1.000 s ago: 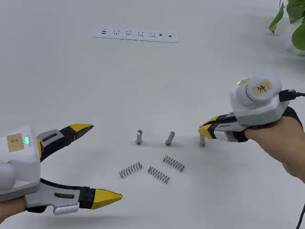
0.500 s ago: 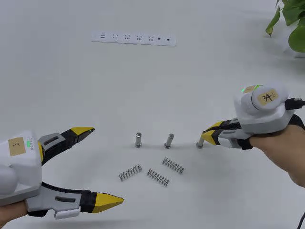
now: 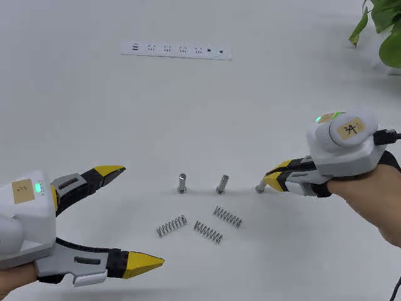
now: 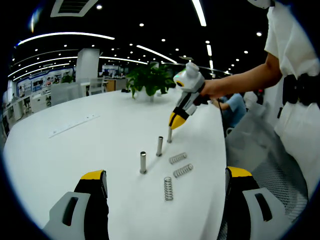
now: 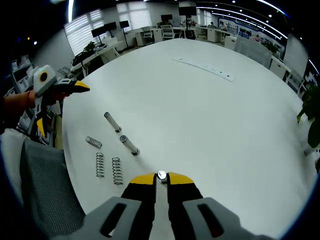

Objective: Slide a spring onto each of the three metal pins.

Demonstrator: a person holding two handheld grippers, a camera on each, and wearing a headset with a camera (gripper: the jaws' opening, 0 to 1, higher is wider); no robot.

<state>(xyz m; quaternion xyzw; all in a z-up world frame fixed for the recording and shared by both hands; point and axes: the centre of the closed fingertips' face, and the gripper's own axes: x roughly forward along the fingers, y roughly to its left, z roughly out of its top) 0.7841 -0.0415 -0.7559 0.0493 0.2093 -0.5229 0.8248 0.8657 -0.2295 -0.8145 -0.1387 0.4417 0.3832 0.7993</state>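
R gripper (image 3: pixel 270 182) clamps the rightmost pin (image 3: pixel 260 187) (shaft mostly hidden behind jaw tips). L gripper (image 3: pixel 139 214) spread wide, empty. Three springs (image 3: pixel 207 231) lie loose near the other two pins (image 3: pixel 182 183).

Lighting: bright, even overhead ceiling strips (image 4: pixel 200 12); white table (image 3: pixel 75 113) with soft faint shadows; 2 gripper views fisheye-bent at edges, head view sharp.

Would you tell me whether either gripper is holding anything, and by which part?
The right gripper is shut on the rightmost metal pin, pinching its upper end between the jaw tips. The left gripper is open and holds nothing.
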